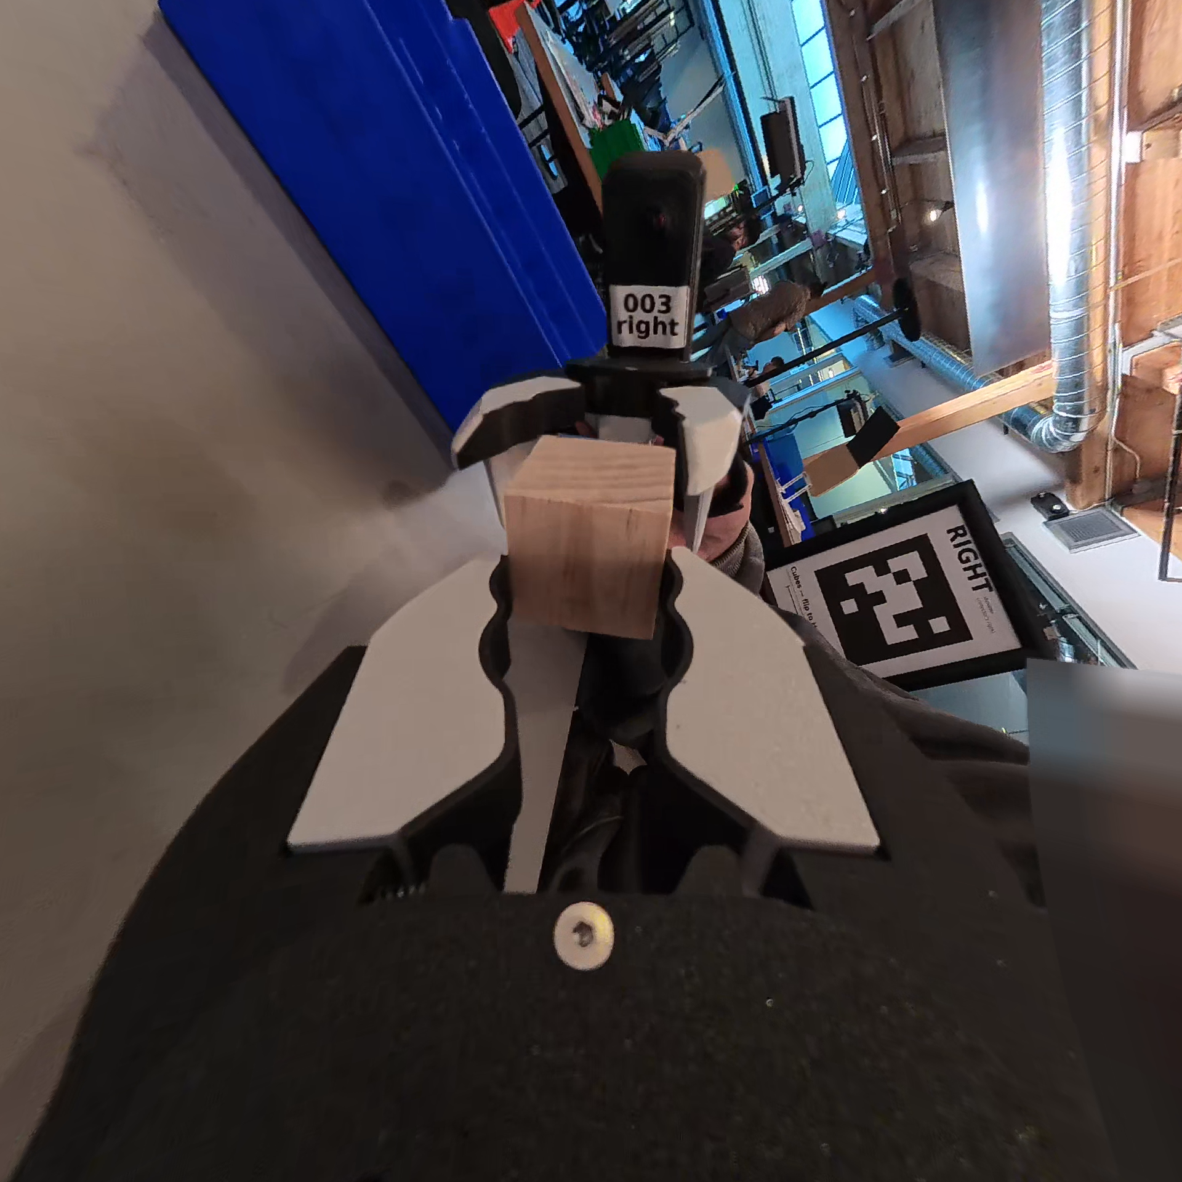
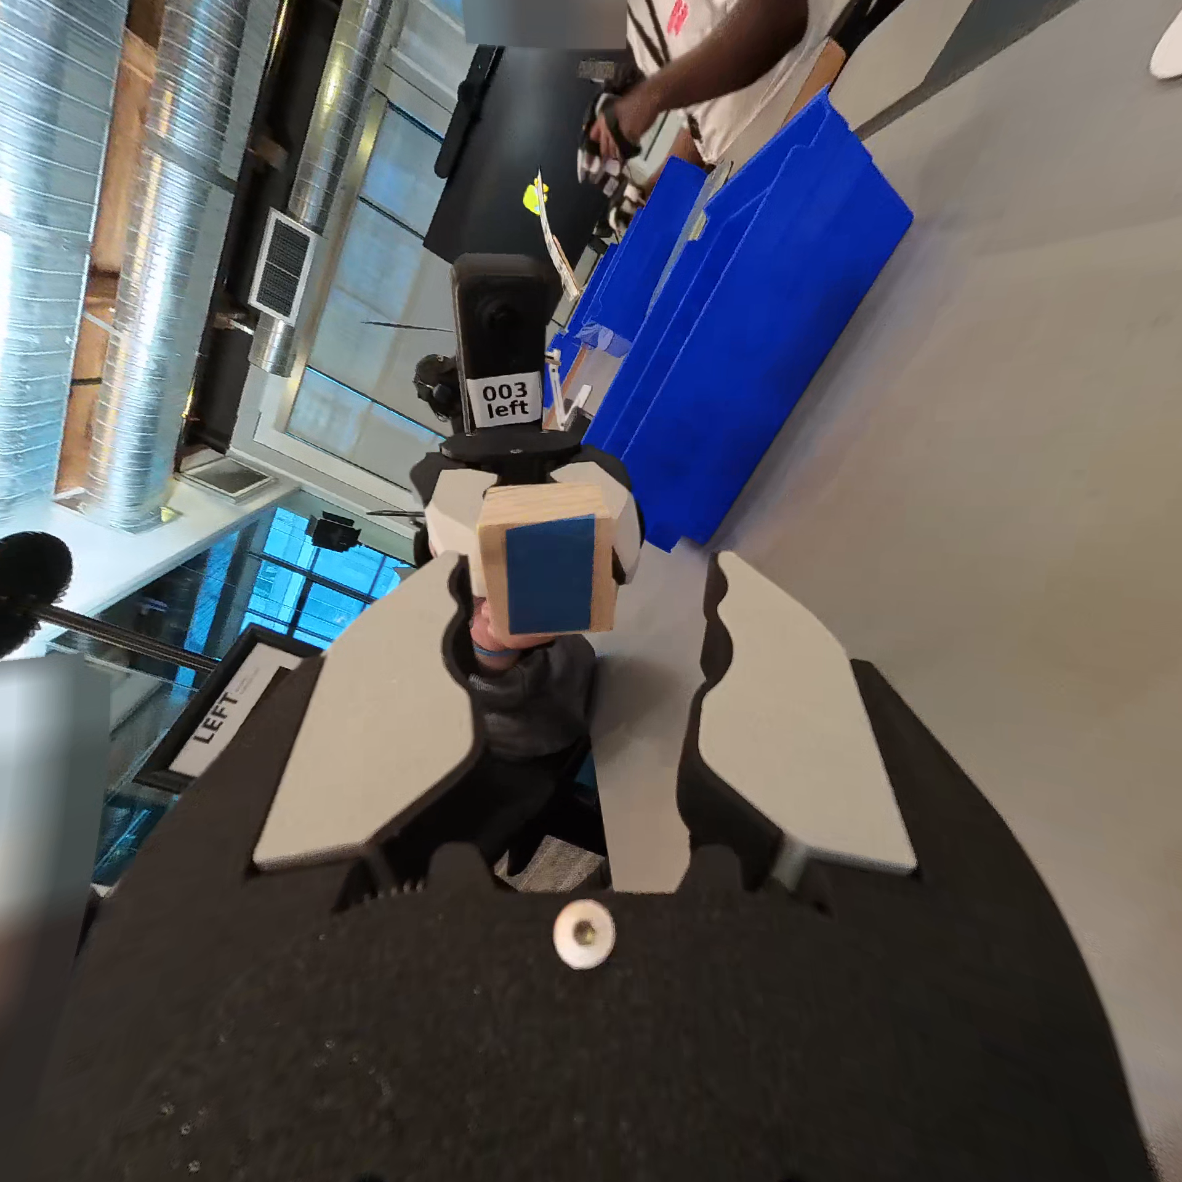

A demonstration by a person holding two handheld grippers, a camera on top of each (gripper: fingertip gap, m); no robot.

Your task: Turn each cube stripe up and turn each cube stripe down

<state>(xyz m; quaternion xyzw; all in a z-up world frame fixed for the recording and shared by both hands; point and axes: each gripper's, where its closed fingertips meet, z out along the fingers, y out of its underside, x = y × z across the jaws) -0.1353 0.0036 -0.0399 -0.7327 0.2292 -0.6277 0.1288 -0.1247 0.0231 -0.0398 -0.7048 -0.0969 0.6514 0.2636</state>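
A wooden cube (image 1: 588, 563) is held in the air between the two grippers, above the grey table (image 1: 128, 448). My left gripper (image 1: 588, 575) is shut on it, fingertips pressing its two sides. In the right wrist view the cube's face (image 2: 543, 502) turned to that camera carries a blue stripe (image 2: 553, 566). The left wrist view shows only plain wood. My right gripper (image 2: 585, 575) is open, its fingers spread wider than the cube, tips close to the cube's near end. It also shows in the left wrist view (image 1: 595, 422), facing the left gripper (image 2: 537, 518).
Blue plastic bins (image 1: 396, 192) stand on the table behind the grippers and show in the right wrist view too (image 2: 735, 358). A framed sign with a black-and-white marker (image 1: 895, 588) stands on one side, another framed sign (image 2: 224, 710) on the other. A person (image 2: 703, 77) stands beyond the bins.
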